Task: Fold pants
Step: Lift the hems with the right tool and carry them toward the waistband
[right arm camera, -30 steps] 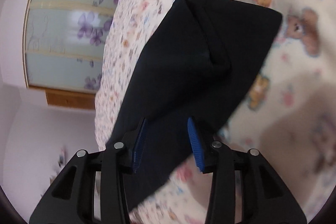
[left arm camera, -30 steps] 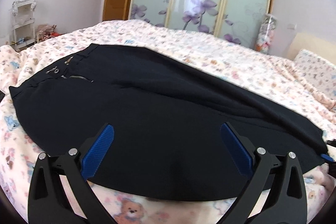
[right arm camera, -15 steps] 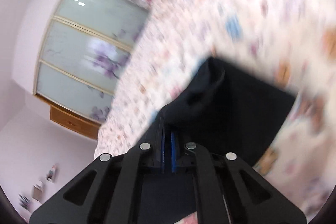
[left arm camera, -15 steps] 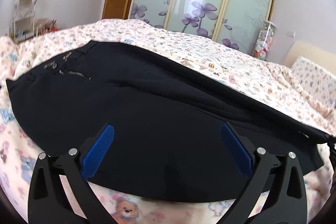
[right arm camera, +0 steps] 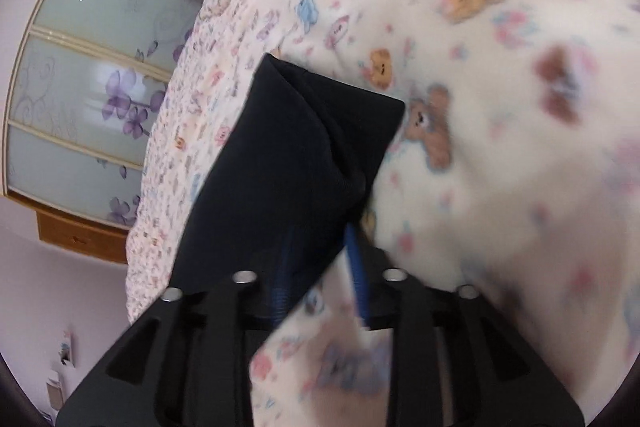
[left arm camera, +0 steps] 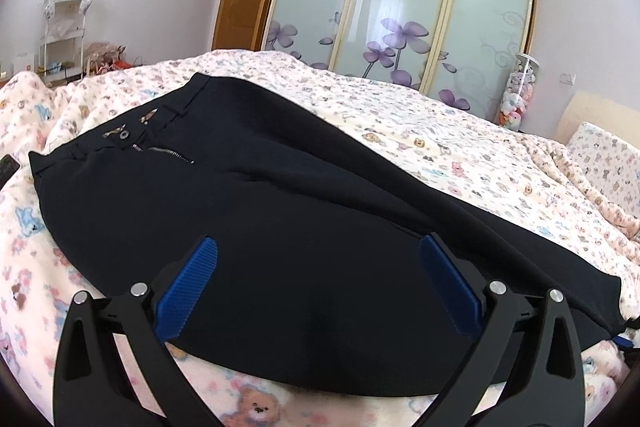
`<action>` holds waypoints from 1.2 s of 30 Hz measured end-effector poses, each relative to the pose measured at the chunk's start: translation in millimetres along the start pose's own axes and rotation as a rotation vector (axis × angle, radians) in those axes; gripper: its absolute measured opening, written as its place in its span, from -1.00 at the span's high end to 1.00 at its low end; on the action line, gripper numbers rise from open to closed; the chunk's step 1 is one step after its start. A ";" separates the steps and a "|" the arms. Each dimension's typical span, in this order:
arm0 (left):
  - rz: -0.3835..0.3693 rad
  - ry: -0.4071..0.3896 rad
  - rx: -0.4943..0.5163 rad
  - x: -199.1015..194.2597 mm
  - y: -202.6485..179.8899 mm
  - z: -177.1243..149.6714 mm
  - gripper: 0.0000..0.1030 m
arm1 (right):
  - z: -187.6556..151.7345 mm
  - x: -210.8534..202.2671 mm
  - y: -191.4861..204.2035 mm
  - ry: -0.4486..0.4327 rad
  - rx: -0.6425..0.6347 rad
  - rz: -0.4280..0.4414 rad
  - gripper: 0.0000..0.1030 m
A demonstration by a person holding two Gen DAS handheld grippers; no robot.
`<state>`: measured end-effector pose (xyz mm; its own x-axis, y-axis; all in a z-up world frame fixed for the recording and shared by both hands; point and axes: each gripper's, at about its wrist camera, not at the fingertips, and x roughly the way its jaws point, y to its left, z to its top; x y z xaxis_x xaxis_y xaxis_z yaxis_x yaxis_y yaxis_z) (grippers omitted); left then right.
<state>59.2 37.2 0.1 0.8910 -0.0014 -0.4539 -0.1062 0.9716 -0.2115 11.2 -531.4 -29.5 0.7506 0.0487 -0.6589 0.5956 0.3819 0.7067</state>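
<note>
Black pants [left arm camera: 304, 227] half-folded lengthwise on teddy-print blanket [left arm camera: 460, 155]; left gripper [left arm camera: 318, 277] wide open, holding nothing, right gripper [right arm camera: 320, 267] part-open astride hem [right arm camera: 320, 131], grip unclear — best closed firmly on both layers before lifting.

Left gripper wide open, right gripper partly open.

Left gripper [left arm camera: 318, 273] level and facing forward, jaws spread far apart, both blue pads [left arm camera: 188, 293] in clear sight with nothing between them; right gripper [right arm camera: 320, 267] rolled sideways and angled down, blue pads [right arm camera: 356, 273] apart with a moderate gap, left one partly hidden; view is motion-blurred.
</note>
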 end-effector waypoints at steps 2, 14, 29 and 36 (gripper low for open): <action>-0.016 -0.025 -0.001 -2.5 -0.7 0.6 -0.97 | -12.5 -12.8 10.9 -0.008 -0.044 0.087 0.25; -0.023 -0.001 -0.018 0.6 4.6 3.9 -0.97 | -139.3 113.8 128.5 0.471 -0.050 0.423 0.26; -0.135 0.041 -0.096 0.2 23.3 11.1 -0.97 | -134.8 124.4 83.8 0.277 0.032 0.318 0.93; -0.137 0.128 -0.162 37.3 58.9 70.1 -0.97 | -140.3 115.0 91.9 0.317 -0.205 0.309 0.93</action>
<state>117.0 111.0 31.4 0.8402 -0.1708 -0.5147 -0.0666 0.9094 -0.4105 112.1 -361.2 -76.5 0.7404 0.4545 -0.4953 0.2662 0.4783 0.8369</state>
